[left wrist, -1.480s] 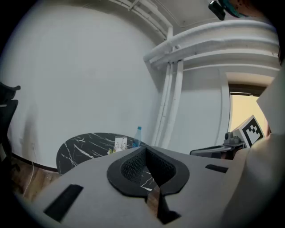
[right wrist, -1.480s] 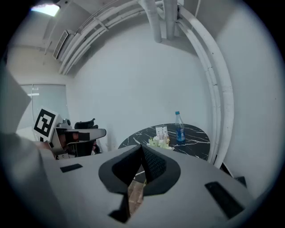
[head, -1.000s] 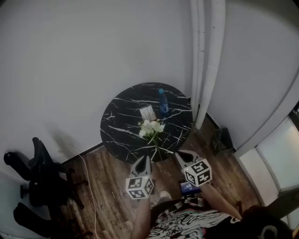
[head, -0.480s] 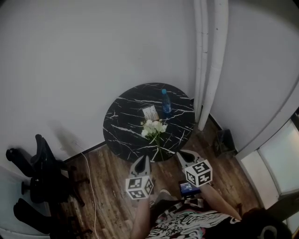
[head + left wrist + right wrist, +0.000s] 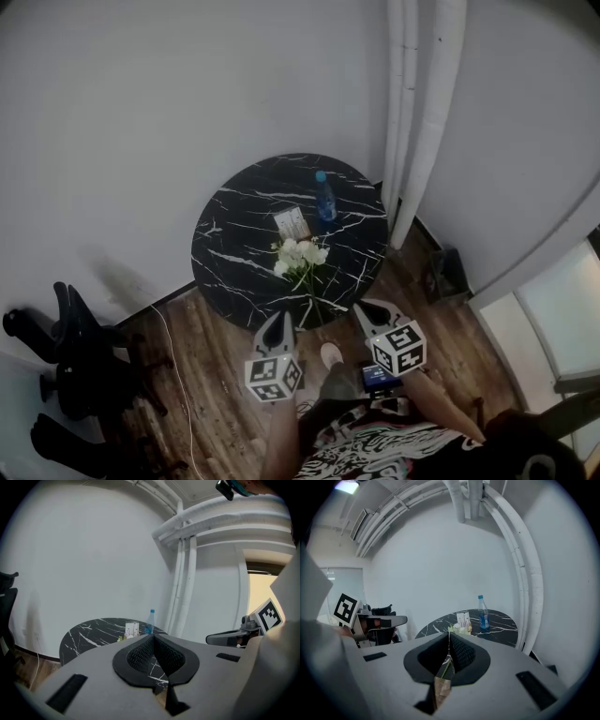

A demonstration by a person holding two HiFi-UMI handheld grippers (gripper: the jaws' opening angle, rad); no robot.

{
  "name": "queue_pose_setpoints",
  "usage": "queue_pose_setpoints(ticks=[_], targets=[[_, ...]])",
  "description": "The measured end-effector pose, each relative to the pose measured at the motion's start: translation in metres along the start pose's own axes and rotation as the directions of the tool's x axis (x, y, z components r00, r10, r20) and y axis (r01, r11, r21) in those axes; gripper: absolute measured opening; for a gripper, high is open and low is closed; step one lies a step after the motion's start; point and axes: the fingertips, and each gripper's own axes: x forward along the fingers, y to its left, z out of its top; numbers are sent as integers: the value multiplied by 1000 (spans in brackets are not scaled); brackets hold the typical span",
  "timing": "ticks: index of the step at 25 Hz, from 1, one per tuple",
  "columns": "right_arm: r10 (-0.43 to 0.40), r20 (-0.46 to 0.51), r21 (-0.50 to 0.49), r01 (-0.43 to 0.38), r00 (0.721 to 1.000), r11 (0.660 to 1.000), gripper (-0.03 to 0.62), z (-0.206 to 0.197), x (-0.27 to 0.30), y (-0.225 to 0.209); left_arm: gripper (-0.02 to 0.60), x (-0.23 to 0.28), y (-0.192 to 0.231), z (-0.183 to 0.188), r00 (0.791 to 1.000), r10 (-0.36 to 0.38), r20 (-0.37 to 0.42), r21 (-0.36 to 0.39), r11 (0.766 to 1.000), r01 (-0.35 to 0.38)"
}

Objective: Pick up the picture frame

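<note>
Well, my left gripper (image 5: 278,319) and right gripper (image 5: 362,308) are clenched empty, and the small pale picture frame (image 5: 292,223) stands ahead on the round black marble table (image 5: 217,267), beyond the white flowers (image 5: 298,255), seemingly nearer my left.

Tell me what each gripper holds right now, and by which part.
Nothing is held. The left gripper and the right gripper are both shut and empty, well apart from the picture frame, which stands untouched on the table.
</note>
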Motion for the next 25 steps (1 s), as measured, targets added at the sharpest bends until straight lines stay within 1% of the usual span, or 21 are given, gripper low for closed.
queue_pose_setpoints(ticks=[3, 5, 8, 13, 20, 25], targets=[[-23, -22, 1, 23, 999, 1000, 18, 4, 22, -17, 14, 30, 13, 8, 1000, -24, 18, -20, 999, 25], [-28, -15, 3, 28, 999, 1000, 18, 13, 39, -27, 14, 51, 22, 16, 999, -37, 24, -29, 999, 37], [-36, 4, 9, 36, 999, 999, 18, 28, 66, -39, 14, 81, 38, 22, 999, -50, 15, -35, 998, 50], [-47, 1, 4, 47, 999, 999, 18, 47, 114, -51, 14, 124, 72, 36, 998, -61, 9, -43, 997, 62], [-77, -31, -10, 77, 997, 997, 18, 59, 164, -60, 14, 165, 110, 51, 995, -102, 23, -65, 993, 103], [-111, -37, -11, 110, 993, 994, 18, 63, 178, -67, 14, 183, 127, 53, 993, -113, 18, -79, 990, 114]])
